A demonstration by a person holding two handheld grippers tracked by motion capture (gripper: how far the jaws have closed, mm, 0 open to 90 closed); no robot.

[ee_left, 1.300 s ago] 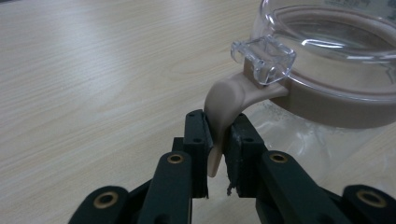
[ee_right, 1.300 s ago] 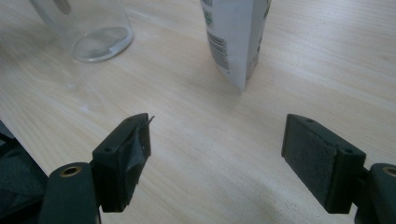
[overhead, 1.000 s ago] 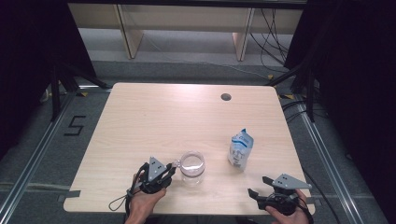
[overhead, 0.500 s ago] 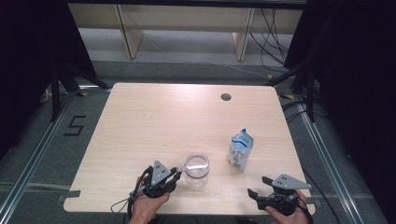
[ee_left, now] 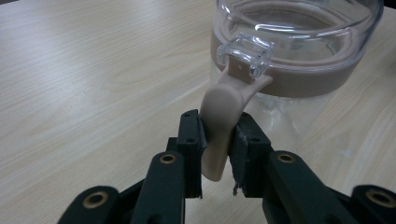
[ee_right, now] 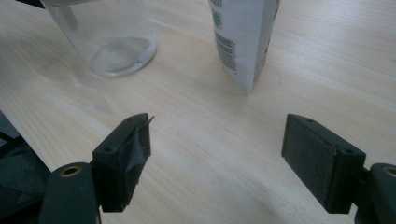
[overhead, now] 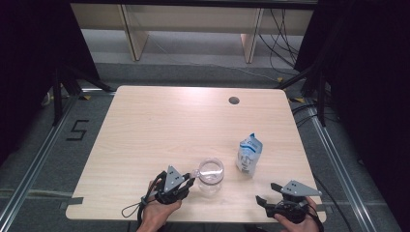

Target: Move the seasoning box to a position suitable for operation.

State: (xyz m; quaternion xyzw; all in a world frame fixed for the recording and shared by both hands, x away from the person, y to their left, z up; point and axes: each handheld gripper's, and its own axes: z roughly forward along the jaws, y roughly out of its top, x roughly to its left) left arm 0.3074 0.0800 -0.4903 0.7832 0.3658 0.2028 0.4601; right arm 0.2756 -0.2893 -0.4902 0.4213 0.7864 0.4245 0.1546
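Note:
A clear plastic jar (overhead: 211,175) with a beige-rimmed lid stands near the table's front edge. In the left gripper view a beige clasp tab (ee_left: 222,121) hangs from the lid of the jar (ee_left: 299,51). My left gripper (ee_left: 217,140) is shut on that tab; in the high view the left gripper (overhead: 191,180) sits just left of the jar. A white and blue pouch (overhead: 249,154) stands upright to the jar's right. My right gripper (overhead: 267,193) rests at the front right, open. Nothing lies between the fingers of the right gripper (ee_right: 217,144), and the jar (ee_right: 112,37) and pouch (ee_right: 243,32) lie beyond it.
The light wooden table (overhead: 159,125) has a round cable hole (overhead: 234,100) at the back right. Dark curtains flank the table, cables lie on the floor at the right, and a low shelf stands behind.
My left gripper and the jar have shifted a little to the right together. The right gripper and the pouch have not moved.

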